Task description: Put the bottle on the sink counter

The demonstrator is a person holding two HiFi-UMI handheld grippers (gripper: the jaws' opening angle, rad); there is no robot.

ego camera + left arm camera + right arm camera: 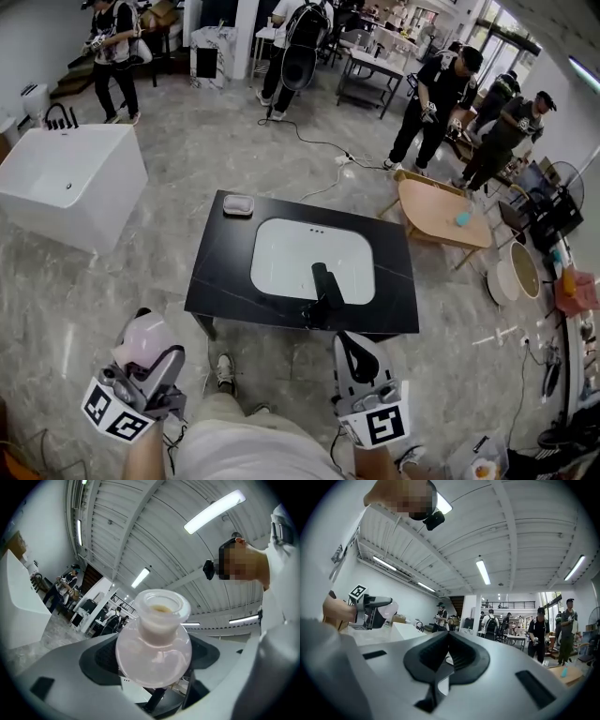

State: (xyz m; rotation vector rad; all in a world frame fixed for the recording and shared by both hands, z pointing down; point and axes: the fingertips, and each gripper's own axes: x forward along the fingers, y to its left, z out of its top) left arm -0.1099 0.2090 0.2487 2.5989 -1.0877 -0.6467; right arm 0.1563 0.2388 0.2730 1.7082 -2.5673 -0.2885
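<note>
A pale pink, round-bodied bottle (141,336) (154,644) sits between the jaws of my left gripper (148,361), which is shut on its body; the bottle's open neck points away from the camera in the left gripper view. The bottle (390,609) also shows at the left of the right gripper view. My right gripper (350,347) (449,637) is shut with nothing in it. Both grippers hang near my legs, short of the black sink counter (220,272) with its white basin (291,253) and black faucet (324,286).
A small soap dish (238,204) lies on the counter's far left corner. A white bathtub (70,178) stands to the left, and a wooden table (441,214) to the right. Several people stand at the back, with cables on the floor.
</note>
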